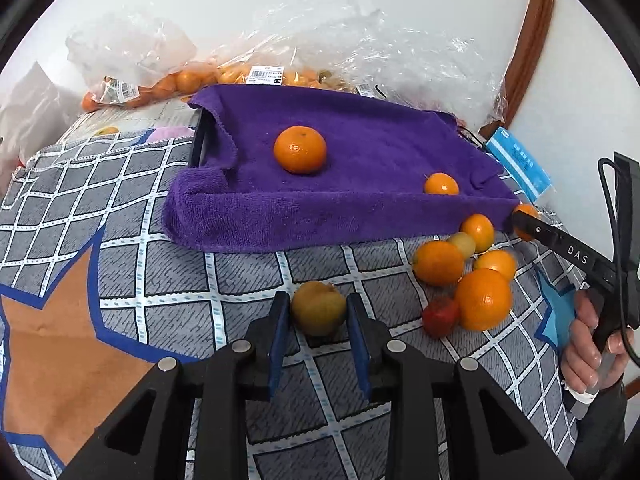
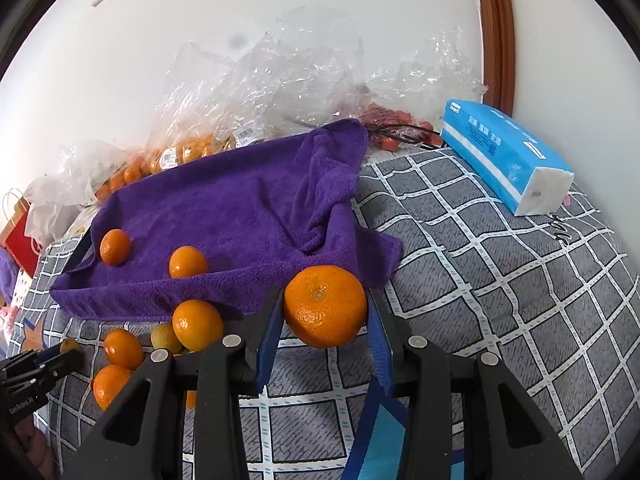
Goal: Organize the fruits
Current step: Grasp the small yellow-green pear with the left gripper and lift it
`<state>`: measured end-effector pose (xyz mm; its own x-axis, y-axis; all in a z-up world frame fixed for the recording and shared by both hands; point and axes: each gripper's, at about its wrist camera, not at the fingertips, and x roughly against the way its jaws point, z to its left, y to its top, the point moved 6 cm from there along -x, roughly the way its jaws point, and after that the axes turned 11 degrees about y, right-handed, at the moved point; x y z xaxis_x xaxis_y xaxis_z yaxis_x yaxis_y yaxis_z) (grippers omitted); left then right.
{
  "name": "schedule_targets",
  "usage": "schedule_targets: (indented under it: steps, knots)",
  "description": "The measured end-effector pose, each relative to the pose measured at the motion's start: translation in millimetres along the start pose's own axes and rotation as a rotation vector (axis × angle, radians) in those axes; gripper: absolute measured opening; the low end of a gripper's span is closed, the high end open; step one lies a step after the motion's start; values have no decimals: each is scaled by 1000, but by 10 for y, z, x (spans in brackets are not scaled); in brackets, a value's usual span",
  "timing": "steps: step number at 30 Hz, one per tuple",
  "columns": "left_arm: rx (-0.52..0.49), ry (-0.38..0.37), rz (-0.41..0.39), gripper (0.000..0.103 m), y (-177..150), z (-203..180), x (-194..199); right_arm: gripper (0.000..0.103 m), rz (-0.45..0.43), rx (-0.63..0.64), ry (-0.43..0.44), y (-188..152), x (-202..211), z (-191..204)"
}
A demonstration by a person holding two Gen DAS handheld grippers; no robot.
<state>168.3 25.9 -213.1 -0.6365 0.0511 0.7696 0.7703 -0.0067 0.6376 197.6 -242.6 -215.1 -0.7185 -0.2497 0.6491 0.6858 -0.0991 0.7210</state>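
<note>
While fruit clutter (image 1: 472, 272) (loose) flanks towel (image 1: 340, 168).

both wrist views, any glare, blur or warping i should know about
Left wrist view: sharp, soft even light; fisheye bends the checked cloth and door frame; black corners; glints on the plastic bags. Right wrist view: same bending and dark corners; a grey smudge on the wall, perhaps lens dirt; small shine spots on the orange in the right claw.

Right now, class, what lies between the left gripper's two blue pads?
A yellowish-green fruit sits between the left gripper's pads, shown in the left wrist view.
</note>
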Motion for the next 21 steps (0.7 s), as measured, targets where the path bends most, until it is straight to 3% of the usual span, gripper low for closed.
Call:
schedule_targets:
  steps: [8, 13, 18, 21]
  knots:
    - [67, -60, 4, 28, -9, 85, 3, 41, 11, -4, 11, -8, -19, 14]
    - [44, -36, -1, 27, -14, 68, 4, 41, -3, -32, 17, 3, 0, -29]
    - [124, -142, -25, 26, -22, 179, 69, 41, -16, -2, 9, 9, 30, 27]
    - [124, -149, -38, 26, -35, 167, 104, 41, -17, 3, 12, 9, 39, 36]
